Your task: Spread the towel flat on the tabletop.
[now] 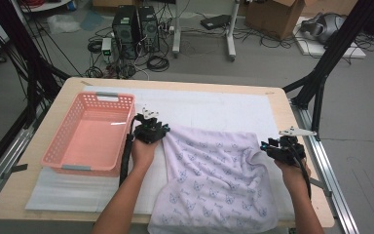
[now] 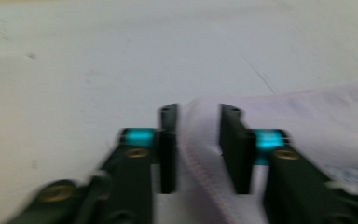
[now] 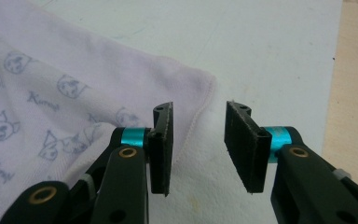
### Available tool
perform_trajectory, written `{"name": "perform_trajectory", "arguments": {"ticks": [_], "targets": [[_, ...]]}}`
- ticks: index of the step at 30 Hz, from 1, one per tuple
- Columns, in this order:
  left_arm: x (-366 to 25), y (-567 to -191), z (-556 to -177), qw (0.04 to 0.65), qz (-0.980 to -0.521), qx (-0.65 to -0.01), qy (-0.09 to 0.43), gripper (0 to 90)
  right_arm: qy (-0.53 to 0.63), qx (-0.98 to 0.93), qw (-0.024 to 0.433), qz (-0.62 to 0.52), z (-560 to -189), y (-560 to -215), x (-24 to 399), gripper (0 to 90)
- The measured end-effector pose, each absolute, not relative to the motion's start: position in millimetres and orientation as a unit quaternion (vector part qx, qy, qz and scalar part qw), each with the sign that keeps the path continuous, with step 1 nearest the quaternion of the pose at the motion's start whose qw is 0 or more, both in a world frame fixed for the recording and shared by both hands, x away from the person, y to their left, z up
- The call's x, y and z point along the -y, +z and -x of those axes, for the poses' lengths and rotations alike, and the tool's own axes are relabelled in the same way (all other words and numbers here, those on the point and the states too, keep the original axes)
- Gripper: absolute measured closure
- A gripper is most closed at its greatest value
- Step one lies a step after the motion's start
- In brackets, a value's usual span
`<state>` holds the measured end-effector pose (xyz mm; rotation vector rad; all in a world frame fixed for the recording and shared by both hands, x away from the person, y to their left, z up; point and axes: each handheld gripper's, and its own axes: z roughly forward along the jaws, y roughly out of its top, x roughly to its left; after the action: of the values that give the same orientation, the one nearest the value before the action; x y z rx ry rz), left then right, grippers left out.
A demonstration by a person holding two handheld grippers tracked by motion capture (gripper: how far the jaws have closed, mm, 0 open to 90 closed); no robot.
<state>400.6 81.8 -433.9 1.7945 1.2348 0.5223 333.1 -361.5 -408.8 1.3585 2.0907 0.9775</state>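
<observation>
- towel [image 1: 214, 185] lies spread on the table [image 1: 277, 105], front edge hanging off.
- your left gripper [image 2: 198, 135] stands parted, towel corner between its jaws.
- your right gripper [image 3: 198, 140] gapes over the other corner.

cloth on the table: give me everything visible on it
The cloth is pale lilac, soft-looking fabric printed with small cat faces and script words, with a stitched hem. It lies mostly flat but rumpled on the white mat, its near edge hanging over the table's front. Its far-left corner sits between the open jaws of the left gripper, unclamped. The far-right corner lies flat under the right gripper, whose jaws are open above the hem. The pink basket stands apart, to its left.
</observation>
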Motion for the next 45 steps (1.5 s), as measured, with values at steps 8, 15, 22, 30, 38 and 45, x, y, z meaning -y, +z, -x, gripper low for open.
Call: {"name": "perform_trajectory", "arguments": {"ticks": [8, 15, 22, 30, 38, 45], "targets": [[-77.8, -433.7, -377.0, 0.471, -0.737, -0.457, 0.162, 47.7, 0.348, -0.785, 0.2, -0.472, -355.8, -414.2, 348.3, 55.3], [-70.8, -451.4, -365.0, 0.439, -0.77, -0.444, 0.13, 42.3, 0.339, -0.805, 0.173, -0.456, -376.4, -431.3, 336.8, 50.3], [-54.1, -450.8, -355.7, 0.396, -0.801, -0.404, 0.195, 65.2, 0.317, -0.828, 0.184, -0.425, -388.2, -440.1, 318.9, 52.3], [-68.2, -445.0, -372.7, 0.381, -0.775, -0.459, 0.208, 87.9, 0.326, -0.842, 0.144, -0.405, -391.6, -437.1, 314.8, 85.2], [-83.6, -446.9, -383.9, 0.39, -0.753, -0.485, 0.213, 81.1, 0.333, -0.84, 0.162, -0.397, -401.7, -438.7, 310.8, 88.1], [-78.2, -444.4, -374.6, 0.418, -0.76, -0.468, 0.17, 47.4, 0.323, -0.778, 0.257, -0.473, -439.7, -431.5, 315.0, 88.4]]}}
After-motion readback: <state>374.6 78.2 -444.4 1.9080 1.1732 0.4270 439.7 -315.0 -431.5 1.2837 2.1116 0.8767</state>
